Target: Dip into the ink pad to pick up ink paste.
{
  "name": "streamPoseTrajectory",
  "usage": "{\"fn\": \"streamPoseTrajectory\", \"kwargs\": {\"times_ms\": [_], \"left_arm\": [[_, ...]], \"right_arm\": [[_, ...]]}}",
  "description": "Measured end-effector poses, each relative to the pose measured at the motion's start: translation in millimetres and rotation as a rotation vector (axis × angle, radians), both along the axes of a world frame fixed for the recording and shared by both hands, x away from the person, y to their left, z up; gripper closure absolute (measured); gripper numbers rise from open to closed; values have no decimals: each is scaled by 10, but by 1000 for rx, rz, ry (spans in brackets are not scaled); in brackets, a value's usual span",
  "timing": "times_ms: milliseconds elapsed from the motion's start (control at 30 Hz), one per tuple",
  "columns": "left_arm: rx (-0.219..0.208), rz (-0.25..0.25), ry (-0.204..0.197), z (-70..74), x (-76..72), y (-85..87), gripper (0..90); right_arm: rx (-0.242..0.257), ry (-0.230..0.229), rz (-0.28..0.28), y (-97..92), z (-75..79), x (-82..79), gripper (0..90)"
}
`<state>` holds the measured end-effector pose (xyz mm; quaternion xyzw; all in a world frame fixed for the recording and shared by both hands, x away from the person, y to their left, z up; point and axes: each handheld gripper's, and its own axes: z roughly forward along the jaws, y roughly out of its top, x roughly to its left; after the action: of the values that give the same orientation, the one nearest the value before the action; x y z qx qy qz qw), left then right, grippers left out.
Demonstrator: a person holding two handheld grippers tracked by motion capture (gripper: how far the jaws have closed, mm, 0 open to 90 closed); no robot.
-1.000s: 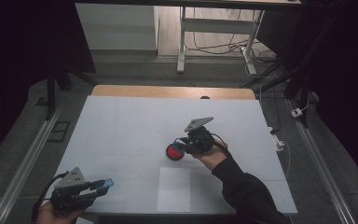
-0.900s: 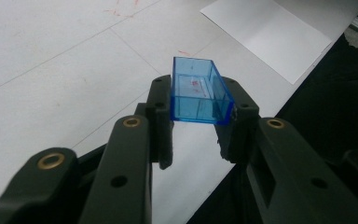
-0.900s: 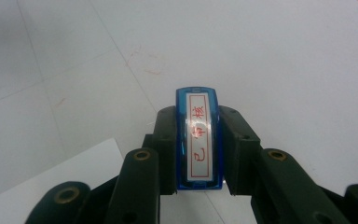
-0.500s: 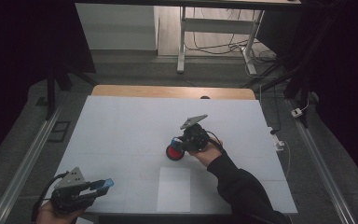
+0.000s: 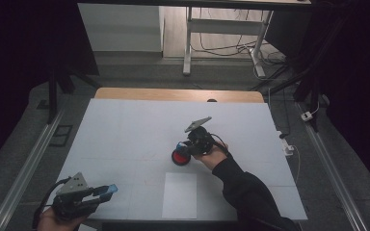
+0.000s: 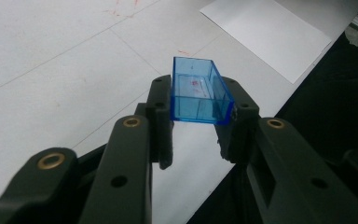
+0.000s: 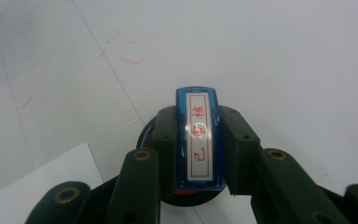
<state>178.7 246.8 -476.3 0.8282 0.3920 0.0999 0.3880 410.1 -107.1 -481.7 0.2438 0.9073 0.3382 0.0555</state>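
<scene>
Two grips: your left gripper (image 6: 196,122) clamps a clear blue cap (image 6: 198,91); your right gripper (image 7: 196,154) pinches a blue stamp (image 7: 199,140) over the red ink pad (image 5: 179,156).

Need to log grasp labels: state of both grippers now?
Left gripper: shut on the blue cap.
Right gripper: shut on the blue stamp, over the red ink pad.

The blue stamp (image 7: 199,140) bears a red-framed label reading "已审核".
</scene>
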Motion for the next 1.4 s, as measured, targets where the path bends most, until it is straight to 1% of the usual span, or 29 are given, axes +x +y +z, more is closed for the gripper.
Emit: {"fn": "streamPoseTrajectory", "kwargs": {"times_ms": [67,133,300,433,533,767,833,933,1100,1167,1200,1333,1400], "left_arm": [[1,1,1,0,1,-2,687],[2,1,2,-1,1,-4,686],[4,2,5,-2,4,-6,687],[6,2,5,-2,5,-8,687],[7,2,5,-2,6,-9,686],[9,2,5,-1,5,-11,686],[10,1,4,-1,5,-13,686],[11,1,4,-2,5,-13,686],[11,0,4,-2,5,-13,687],[10,-1,4,-3,5,-12,686],[9,-1,5,-3,5,-11,686],[5,-2,5,-3,6,-7,686],[4,-1,5,-3,6,-4,686]], "right_arm": [[1,13,-8,6,-3,13,701],[-10,19,-10,22,3,18,702],[-33,-4,-5,65,6,-14,705],[-63,-41,0,103,10,-63,705],[-93,-85,12,137,11,-107,705],[-157,-158,29,215,17,-200,705],[-156,-163,22,218,12,-205,705],[-118,-124,15,176,6,-165,705],[-30,-47,-12,78,-20,-70,704],[-8,-28,-16,48,-28,-44,704],[-2,-25,-18,42,-31,-41,703],[-17,-44,-5,45,-22,-57,701],[-16,-49,-4,48,-21,-64,700]]}}
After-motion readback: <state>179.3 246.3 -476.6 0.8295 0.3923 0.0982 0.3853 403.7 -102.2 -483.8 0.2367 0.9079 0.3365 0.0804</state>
